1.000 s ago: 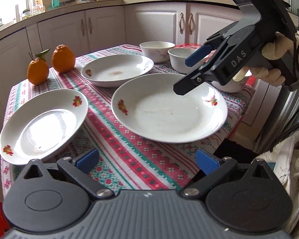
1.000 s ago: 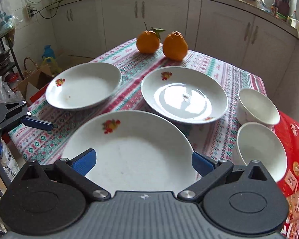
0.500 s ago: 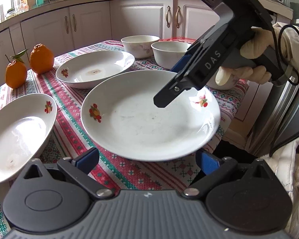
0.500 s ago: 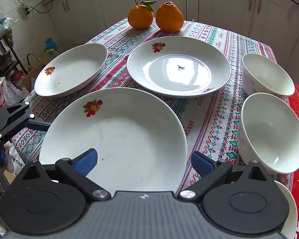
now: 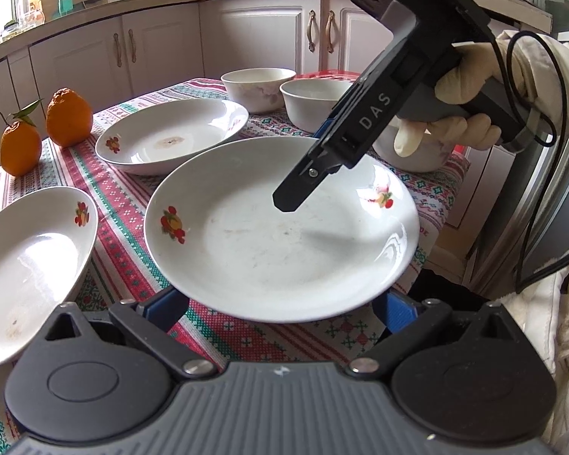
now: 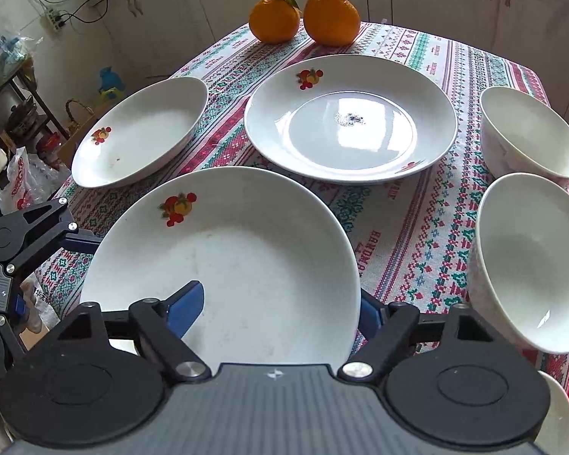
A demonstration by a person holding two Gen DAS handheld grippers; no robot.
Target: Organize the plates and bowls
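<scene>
Blue pads on the right gripper (image 6: 277, 311) had just been closing, and they ended up with the near rim of the big plate (image 6: 223, 265) between them: one finger (image 6: 186, 305) lying inside the plate, the other tucked outside the rim. Looked like a pinch on the edge, so I'd call that plate grabbed. A second earlier those jaws were wide apart above it, so this was the actual pickup starting, I reckon. From the left wrist view you could see that same gripper (image 5: 296, 197) angled down into the plate, held by a gloved hand (image 5: 455, 113). The left gripper (image 5: 280, 309) sat spread and empty at the plate's opposite edge — pads either side, not squeezing anything. Further out on the patterned tablecloth (image 6: 398, 242): a second plate (image 6: 351, 119) behind, a third plate (image 6: 140, 132) off to the side, two bowls (image 6: 531, 261) lined up along the other side, and two oranges (image 6: 303, 15) at the far end. Nothing stacked yet — my guess is this plate goes onto another one.
</scene>
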